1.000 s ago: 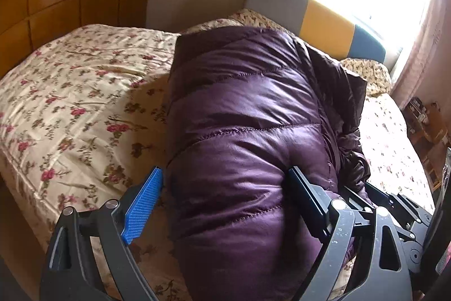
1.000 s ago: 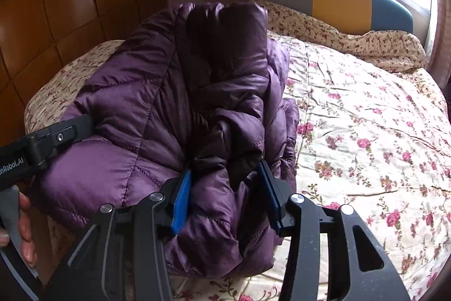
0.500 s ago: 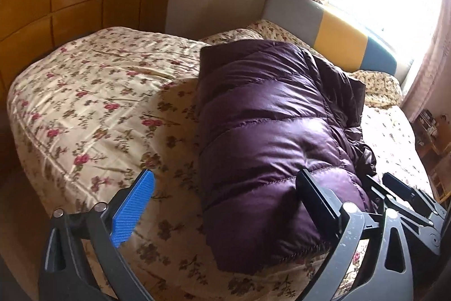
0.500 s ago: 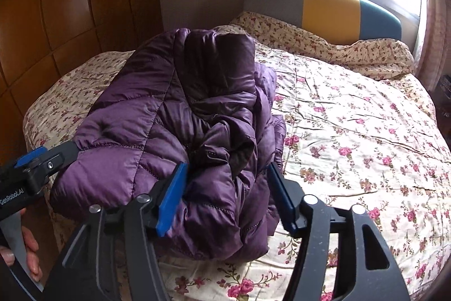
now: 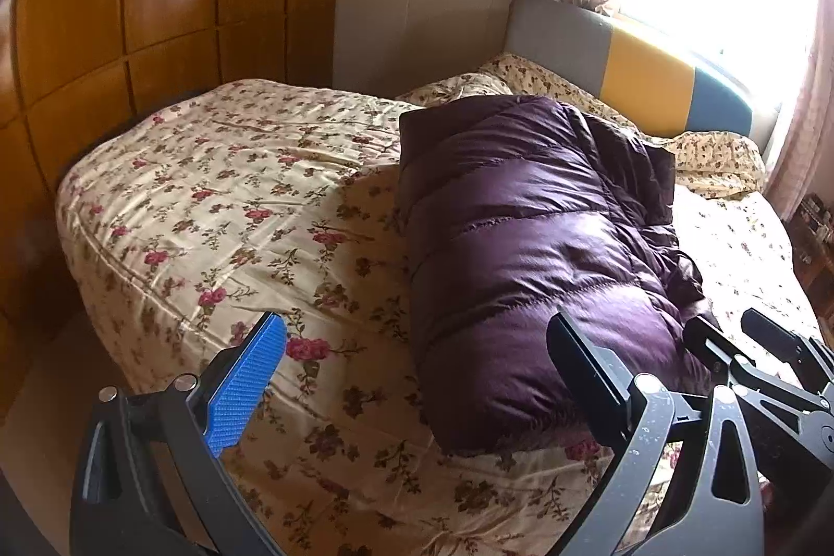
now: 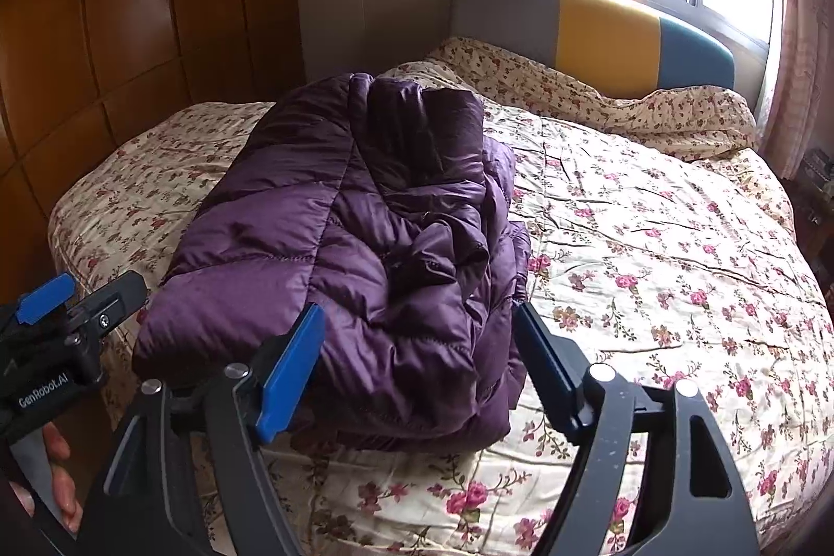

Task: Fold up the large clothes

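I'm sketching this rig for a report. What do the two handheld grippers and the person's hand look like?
Both the left gripper and right gripper have dark grey, cut-out plastic frames with silver screws. On each, one of the jaws carries a blue ribbed pad, the other a black one. White "GenRobot.AI" lettering marks the left one. The hand is bare.

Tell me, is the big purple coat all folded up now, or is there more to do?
Nearly done, it looks like. The purple coat already lies on the flowery bedspread as a thick folded bundle. Nothing is in hand: the left gripper and the right gripper are both open, just short of the bundle. What may be left is tidying the crumpled layers on its right side, or moving it away.
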`<state>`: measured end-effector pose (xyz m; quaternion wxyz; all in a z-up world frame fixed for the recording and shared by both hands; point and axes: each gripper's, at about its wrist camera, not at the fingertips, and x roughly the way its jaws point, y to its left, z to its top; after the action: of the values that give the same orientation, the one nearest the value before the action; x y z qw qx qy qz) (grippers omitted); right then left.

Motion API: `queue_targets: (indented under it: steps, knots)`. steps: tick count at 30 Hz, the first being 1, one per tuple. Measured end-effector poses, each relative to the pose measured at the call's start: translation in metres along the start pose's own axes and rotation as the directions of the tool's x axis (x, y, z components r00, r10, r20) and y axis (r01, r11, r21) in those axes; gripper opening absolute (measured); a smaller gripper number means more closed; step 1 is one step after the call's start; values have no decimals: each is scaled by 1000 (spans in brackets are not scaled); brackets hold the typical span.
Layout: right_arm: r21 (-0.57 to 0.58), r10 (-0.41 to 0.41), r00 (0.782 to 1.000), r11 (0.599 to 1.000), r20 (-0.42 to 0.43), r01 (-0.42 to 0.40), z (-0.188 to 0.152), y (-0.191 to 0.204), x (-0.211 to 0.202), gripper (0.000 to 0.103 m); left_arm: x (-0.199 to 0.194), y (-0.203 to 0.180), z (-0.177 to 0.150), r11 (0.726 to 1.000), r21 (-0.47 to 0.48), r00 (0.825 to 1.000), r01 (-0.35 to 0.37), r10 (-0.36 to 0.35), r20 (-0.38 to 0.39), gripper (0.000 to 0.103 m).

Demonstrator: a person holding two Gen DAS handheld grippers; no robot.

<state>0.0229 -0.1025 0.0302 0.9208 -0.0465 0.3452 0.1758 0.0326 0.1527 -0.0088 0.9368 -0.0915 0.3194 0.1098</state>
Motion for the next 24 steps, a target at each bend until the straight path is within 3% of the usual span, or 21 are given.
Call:
queue_targets:
  steps: [14,18,24]
  knots:
    - [-48,-19,1000,999,21,20,-9,8,-11,93,-13,-5,-15,999,-19,999,-40,39,-21,100]
    - [-45,-10,1000,999,17,10,-11,6,-12,94,-15,4,-17,997,-75,1000,24,-24,-4,100]
    - [-77,-11,1000,997,12,12,-11,12,-11,98,-13,1,-17,997,-44,998,-58,58,-19,100]
